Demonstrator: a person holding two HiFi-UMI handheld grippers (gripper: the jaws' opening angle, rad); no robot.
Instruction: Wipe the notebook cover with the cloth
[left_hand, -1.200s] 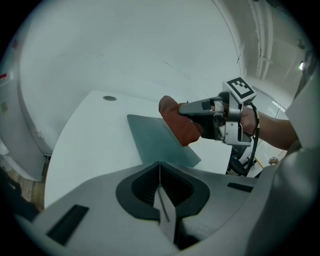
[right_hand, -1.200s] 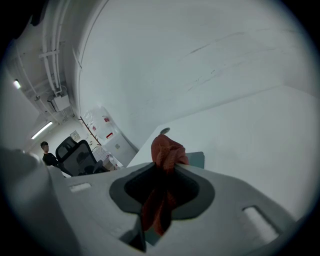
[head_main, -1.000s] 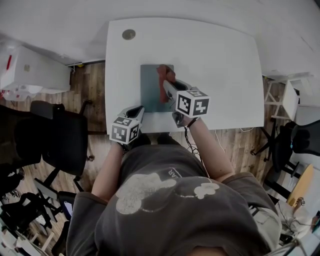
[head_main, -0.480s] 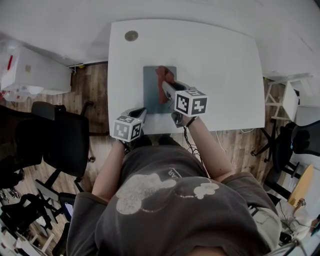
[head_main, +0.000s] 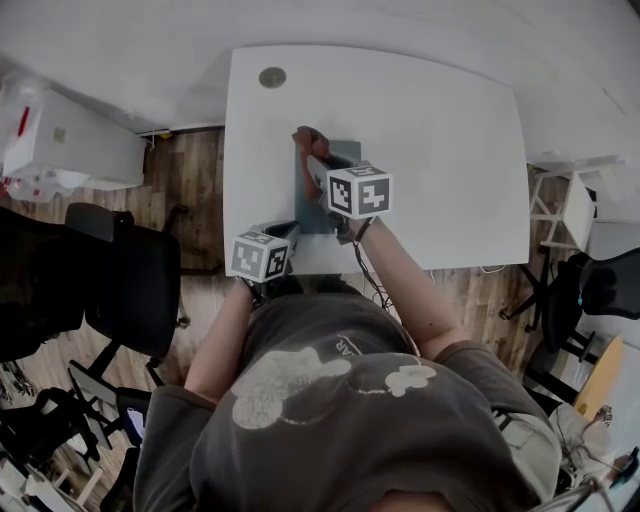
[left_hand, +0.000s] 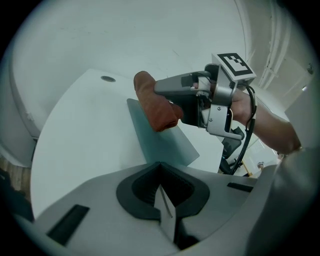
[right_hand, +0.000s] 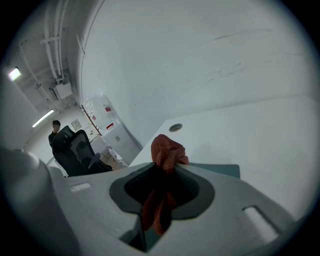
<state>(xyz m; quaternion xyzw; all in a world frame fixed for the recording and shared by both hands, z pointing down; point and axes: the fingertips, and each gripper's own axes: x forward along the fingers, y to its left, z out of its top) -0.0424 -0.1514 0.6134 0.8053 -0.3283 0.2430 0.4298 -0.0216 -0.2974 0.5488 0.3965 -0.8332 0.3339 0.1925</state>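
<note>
Item 1: right claw (right_hand: 157, 210) clamped on cloth (right_hand: 167, 152), at far-left corner of notebook (head_main: 347, 152) on surface (head_main: 450, 150). Item 2: left claw (left_hand: 165, 212) closed, empty, short of notebook. Risk, I judge: unpinned notebook slides; cloth overruns edge.

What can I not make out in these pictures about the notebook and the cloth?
Head view: the right gripper covers most of the notebook.
Right gripper view: the gripper's own body hides where the cloth meets it.
Dirt on the cover: too small in every view.
</note>
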